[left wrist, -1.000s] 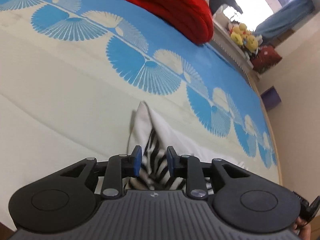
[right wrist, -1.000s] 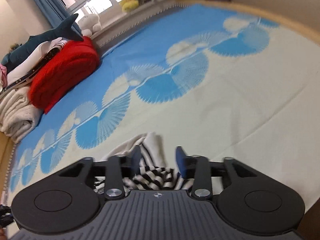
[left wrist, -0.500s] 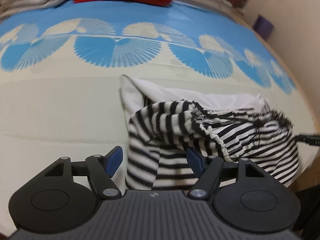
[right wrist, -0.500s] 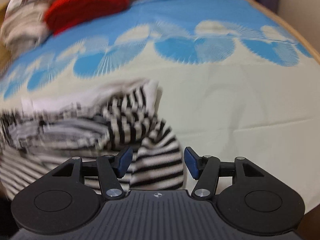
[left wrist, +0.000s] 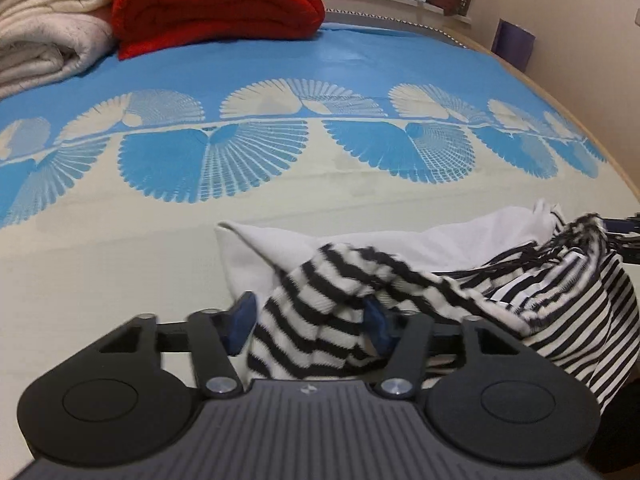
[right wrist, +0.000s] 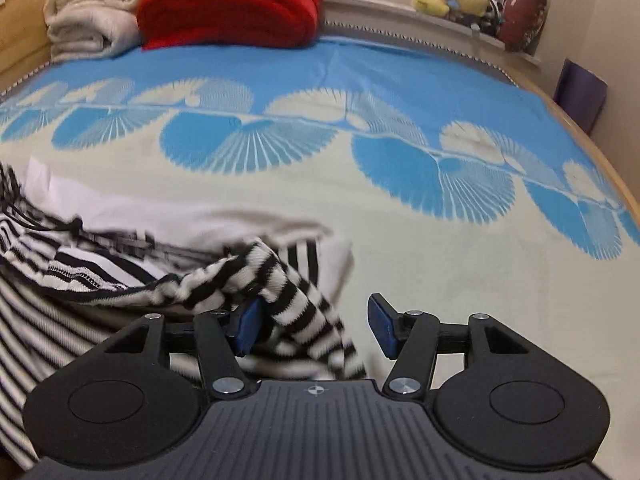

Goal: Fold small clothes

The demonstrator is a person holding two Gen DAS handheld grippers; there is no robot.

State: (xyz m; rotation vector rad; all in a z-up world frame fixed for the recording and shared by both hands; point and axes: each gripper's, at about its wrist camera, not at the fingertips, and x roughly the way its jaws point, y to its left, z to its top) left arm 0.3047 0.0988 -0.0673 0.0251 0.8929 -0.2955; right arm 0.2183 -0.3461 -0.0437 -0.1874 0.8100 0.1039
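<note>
Left gripper (left wrist: 310,322) spread wide, striped cuff lying loose between its blue pads. Right gripper (right wrist: 316,326) also spread, cuff draped against its left pad. Striped garment (left wrist: 520,280) bunched over white cloth (left wrist: 400,240) on the bedspread (left wrist: 320,192), between the two grippers.

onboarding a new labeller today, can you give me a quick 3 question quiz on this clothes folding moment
1. True or false: both grippers stand open.
2. Which fabric lies between the fingers of the left gripper? A) red blanket B) striped garment C) cream towels
3. Fill in: the red blanket sits at the far end of the bed, beside a stack of folded ____ towels.

Key:
1. True; the right gripper is open too.
2. B, the striped garment.
3. cream; the cream towels lie left of it.
</note>
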